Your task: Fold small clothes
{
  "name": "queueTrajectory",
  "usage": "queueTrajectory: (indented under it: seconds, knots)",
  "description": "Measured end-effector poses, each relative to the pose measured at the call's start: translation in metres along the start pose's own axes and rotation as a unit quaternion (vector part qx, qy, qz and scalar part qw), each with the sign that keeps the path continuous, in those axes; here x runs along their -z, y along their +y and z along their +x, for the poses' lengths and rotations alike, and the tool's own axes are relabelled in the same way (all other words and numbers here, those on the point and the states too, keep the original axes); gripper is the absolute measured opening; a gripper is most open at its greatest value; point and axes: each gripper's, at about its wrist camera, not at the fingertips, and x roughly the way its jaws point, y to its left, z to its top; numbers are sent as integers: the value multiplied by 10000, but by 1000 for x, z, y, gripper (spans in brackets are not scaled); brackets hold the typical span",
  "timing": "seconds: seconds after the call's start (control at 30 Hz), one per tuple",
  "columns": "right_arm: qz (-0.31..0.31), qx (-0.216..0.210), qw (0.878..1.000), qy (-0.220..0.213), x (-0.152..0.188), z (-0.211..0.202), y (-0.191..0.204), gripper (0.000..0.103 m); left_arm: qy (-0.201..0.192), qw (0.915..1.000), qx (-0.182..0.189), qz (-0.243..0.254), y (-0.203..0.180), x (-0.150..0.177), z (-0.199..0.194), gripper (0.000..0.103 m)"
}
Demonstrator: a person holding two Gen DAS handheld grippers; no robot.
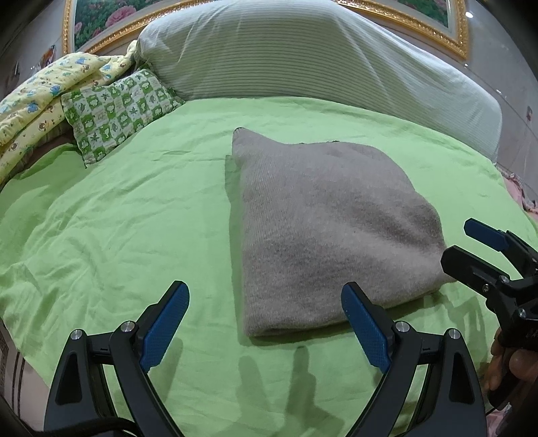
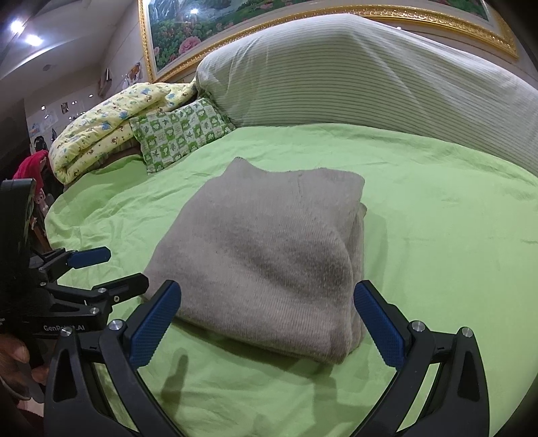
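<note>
A grey knitted garment (image 1: 322,228) lies folded into a thick rectangle on the green bedsheet (image 1: 117,208); it also shows in the right wrist view (image 2: 265,252). My left gripper (image 1: 265,306) is open and empty, just short of the garment's near edge, its right finger beside the near corner. My right gripper (image 2: 267,306) is open and empty, its jaws on either side of the garment's near end, a little above the sheet. The right gripper also shows at the right edge of the left wrist view (image 1: 470,242), and the left gripper at the left edge of the right wrist view (image 2: 111,265).
A large striped pillow (image 1: 302,57) lies across the far side of the bed. A green checked small pillow (image 1: 117,114) and a yellow printed quilt (image 1: 40,97) sit at the far left. A gold-framed picture (image 2: 302,13) hangs behind.
</note>
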Motion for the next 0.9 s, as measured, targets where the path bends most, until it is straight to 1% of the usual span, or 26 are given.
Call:
queueTrajectory:
  seconds: [0.23, 0.5, 0.9]
  knots:
    - [27, -39, 10000, 60, -6, 5, -7, 102, -43, 10000, -22, -24, 2, -7, 1, 92]
    - [107, -64, 9999, 100, -10, 8, -12, 102, 116, 9999, 4, 88, -1, -11, 6, 92]
    - [185, -79, 9997, 131, -12, 11, -16, 102, 176, 9998, 29, 129, 2, -14, 10, 92]
